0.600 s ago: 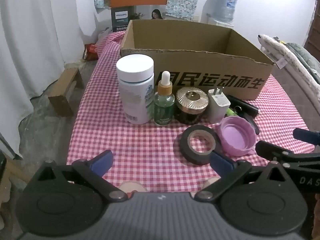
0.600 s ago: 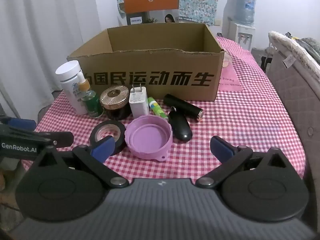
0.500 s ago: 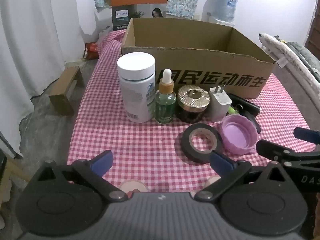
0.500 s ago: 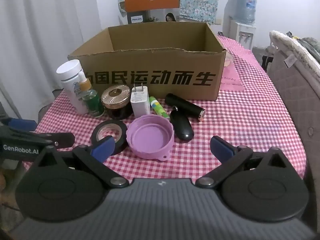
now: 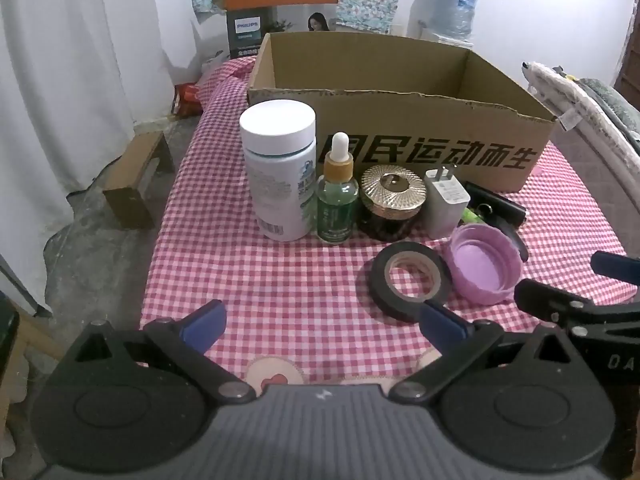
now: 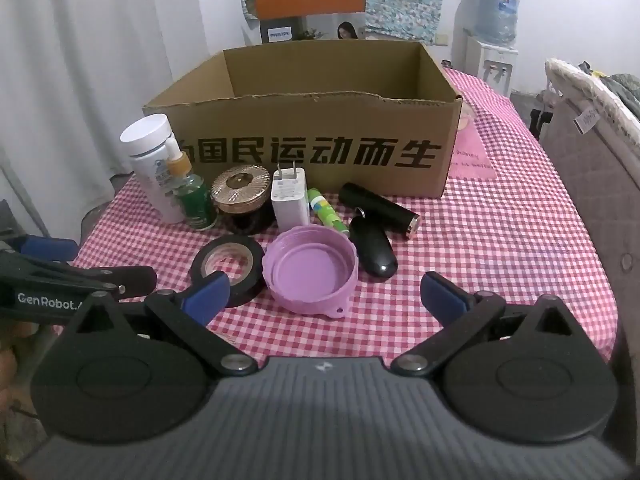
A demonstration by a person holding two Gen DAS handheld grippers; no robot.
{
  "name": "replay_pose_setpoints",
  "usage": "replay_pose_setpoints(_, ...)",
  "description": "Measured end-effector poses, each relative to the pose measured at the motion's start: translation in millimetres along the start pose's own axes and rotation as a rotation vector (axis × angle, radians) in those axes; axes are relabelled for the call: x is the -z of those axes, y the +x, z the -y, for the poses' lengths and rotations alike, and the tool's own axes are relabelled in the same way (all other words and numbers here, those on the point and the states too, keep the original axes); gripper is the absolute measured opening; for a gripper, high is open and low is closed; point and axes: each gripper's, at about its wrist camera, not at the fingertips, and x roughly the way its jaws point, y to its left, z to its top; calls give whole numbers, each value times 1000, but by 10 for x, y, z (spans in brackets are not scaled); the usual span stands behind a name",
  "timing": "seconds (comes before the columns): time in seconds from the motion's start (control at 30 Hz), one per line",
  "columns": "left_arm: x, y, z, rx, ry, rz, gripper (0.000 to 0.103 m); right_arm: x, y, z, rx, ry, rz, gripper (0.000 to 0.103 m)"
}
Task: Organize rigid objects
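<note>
A: How do the jaws stand?

B: Both wide apart, gripping nothing; the left gripper (image 5: 322, 322) hangs over bare checked cloth (image 5: 280, 280); the right gripper (image 6: 326, 294) hangs just short of the purple lid (image 6: 310, 270), which is not between its pads.

A: And outward from there?

B: In the right view the black tape roll (image 6: 228, 262) lies touching the lid at nine o'clock; a black oval fob (image 6: 374, 246) lies just beside it at three o'clock; at twelve o'clock stand a white charger (image 6: 290, 200) and a gold-lidded jar (image 6: 242, 196); a green tube (image 6: 326, 212) and black cylinder (image 6: 378, 210) lie at one o'clock; a dropper bottle (image 6: 194, 196) and white pill bottle (image 6: 154, 164) stand at ten o'clock.

A: The box?

B: The open cardboard box (image 6: 312, 152) sits behind the row at twelve o'clock; its floor is hidden.
</note>
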Motion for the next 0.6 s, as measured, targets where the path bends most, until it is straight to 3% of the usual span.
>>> replay_pose_setpoints(0.6,4,-6,-34,-11,-5,-2,103,-2,-11,-15,-7,-3,-2,102)
